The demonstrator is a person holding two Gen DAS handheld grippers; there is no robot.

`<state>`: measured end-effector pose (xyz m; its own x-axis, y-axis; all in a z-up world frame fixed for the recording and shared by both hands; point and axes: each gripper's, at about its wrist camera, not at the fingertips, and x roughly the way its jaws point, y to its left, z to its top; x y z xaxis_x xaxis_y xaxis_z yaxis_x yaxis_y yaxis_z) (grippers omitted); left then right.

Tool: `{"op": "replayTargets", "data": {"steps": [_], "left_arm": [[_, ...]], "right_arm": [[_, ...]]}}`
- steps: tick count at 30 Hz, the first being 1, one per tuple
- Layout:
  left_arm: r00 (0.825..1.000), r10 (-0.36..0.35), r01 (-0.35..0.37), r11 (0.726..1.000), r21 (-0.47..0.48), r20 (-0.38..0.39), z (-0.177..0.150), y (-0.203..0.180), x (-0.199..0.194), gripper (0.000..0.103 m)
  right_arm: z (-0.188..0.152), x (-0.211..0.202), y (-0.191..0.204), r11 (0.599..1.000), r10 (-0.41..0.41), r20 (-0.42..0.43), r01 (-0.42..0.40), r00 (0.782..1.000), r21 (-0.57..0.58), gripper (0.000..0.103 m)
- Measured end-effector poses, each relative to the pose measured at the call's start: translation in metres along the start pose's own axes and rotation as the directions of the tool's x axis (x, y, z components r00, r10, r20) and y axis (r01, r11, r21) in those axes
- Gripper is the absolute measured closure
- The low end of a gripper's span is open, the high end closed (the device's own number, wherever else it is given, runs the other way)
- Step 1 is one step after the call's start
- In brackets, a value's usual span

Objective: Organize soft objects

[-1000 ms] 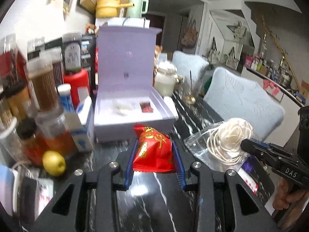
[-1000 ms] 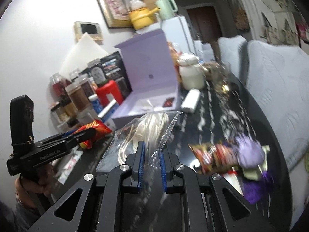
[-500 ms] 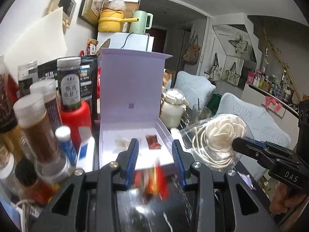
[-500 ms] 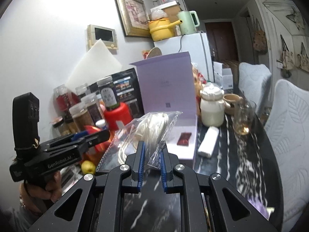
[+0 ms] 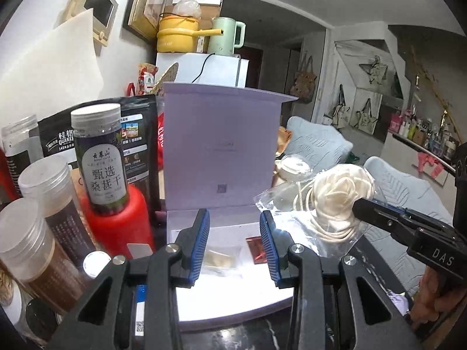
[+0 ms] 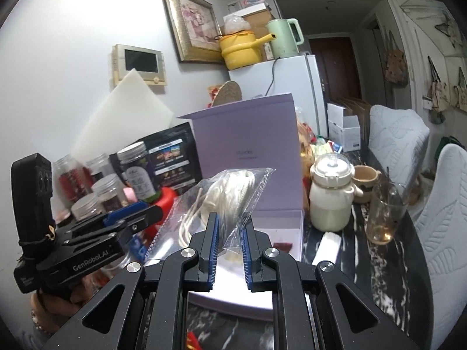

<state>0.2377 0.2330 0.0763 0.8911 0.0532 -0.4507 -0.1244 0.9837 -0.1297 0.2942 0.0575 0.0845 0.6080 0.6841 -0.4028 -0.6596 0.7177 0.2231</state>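
An open lilac box (image 5: 221, 151) stands ahead with its lid upright; its white tray (image 5: 233, 294) holds a small clear packet (image 5: 220, 258) and a small red packet (image 5: 256, 249). My left gripper (image 5: 235, 246) is open and empty, just above the tray's near half. My right gripper (image 6: 229, 249) is shut on a clear plastic bag with a white fabric rose and cord (image 6: 224, 195), held in the air at the box's right front edge; the bag also shows in the left wrist view (image 5: 335, 195). The red snack pouch is not in view, apart from a red scrap (image 6: 192, 345) low on the table.
Jars and a red canister (image 5: 116, 221) crowd the left of the box, with a black oat bag (image 5: 87, 134) behind. A white ceramic pot (image 6: 331, 201), a cup and a glass (image 6: 383, 214) stand to the right on the black marble table (image 6: 379, 277). Grey chairs lie beyond.
My left gripper let the red pouch drop out of its jaws and rose forward over the box tray. My right gripper carried the bag up and toward the box.
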Motion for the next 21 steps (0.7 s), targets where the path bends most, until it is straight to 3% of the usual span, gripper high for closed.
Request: {"op": "replayTargets", "data": {"steps": [8, 21], "left_arm": [[0.999, 0.018, -0.017, 1.000, 0.026, -0.033, -0.010, -0.003, 0.000, 0.068], [0.993, 0.032, -0.024, 0.997, 0.070, -0.110, -0.044, -0.029, -0.033, 0.068]], "right_arm": [[-0.011, 0.011, -0.008, 1.000, -0.013, -0.046, 0.014, 0.999, 0.010, 0.088], [-0.048, -0.043, -0.005, 0.998, -0.061, -0.074, 0.063, 0.995, 0.023, 0.088]]}}
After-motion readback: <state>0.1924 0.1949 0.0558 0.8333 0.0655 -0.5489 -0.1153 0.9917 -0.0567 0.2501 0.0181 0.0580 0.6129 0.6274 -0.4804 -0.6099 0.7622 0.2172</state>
